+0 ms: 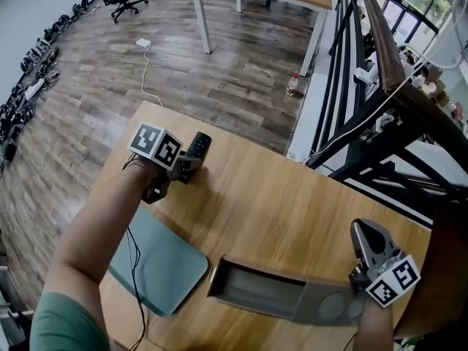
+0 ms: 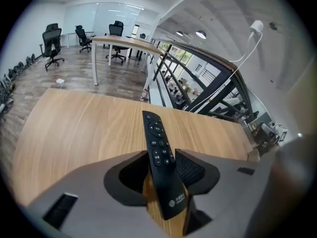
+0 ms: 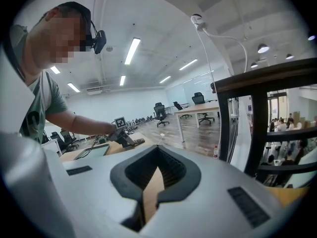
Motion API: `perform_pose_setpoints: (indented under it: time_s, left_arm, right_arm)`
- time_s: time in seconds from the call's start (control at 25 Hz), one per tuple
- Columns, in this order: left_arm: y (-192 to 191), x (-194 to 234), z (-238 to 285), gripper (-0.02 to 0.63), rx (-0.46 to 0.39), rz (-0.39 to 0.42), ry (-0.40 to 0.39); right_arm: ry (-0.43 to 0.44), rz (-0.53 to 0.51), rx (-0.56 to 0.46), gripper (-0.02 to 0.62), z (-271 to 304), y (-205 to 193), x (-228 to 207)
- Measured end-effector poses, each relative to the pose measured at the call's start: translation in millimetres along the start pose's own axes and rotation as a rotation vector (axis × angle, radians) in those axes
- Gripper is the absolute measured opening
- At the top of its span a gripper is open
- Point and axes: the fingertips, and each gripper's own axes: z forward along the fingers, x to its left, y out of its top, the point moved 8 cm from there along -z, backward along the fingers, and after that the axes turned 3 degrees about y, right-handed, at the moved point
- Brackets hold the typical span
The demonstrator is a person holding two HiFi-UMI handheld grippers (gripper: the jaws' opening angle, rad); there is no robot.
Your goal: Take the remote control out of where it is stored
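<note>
1. Wooden table (image 1: pixel 292 210) – the whole workspace. The task plays out across its near and far-left parts.
2. Grey storage box (image 1: pixel 322 304), lying along the near edge, right of centre. Its left compartment is open and looks bare inside, with no remote in it. I judge this to be where the remote was kept, so opening it and taking the remote out look done.
3. Grey-green flat pad (image 1: pixel 157 262) at the near left, just left of the box. It is not part of the task and nothing rests on it.
4. Left gripper (image 1: pixel 189 164) is over the far-left part of the table, well apart from the box. Its jaws are clamped on the remote's lower body, with one pad on each long side.
5. Right gripper (image 1: pixel 363 234) is at the near right, by the box's right end. Its jaws are drawn together with nothing between them, only a sliver of table showing through. I cannot tell whether it touches the box.
6. Remote control (image 1: pixel 199 145) – black and slim, button face up. It sticks out past the left gripper's tips toward the far edge of the table, tilted. I cannot tell whether its tip touches the wood.
7. Progress: the remote is out of storage and held. What is left, at most, is setting it on the table and letting go, and perhaps closing the box.
</note>
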Motion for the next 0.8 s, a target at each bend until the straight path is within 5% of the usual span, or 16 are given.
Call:
perform_pose_setpoints:
  time_s: [0.36,0.68,0.8]
  left_arm:
    - [-8,-14,-11,0.284,-0.077,0.072,0.097]
    - [-13,-33,-72,0.282,-0.395,0.105,0.047]
    - [-31,-58,-113,0.187,-0.599,0.086,-0.035]
  right_arm:
    - [-0.003,0.01,-0.026,0.003,-11,8,17]
    - [-0.041,0.062,-0.062,0.003,-32,18,39]
    - [-0.032,0.079,-0.074,0.003,-35,25,46]
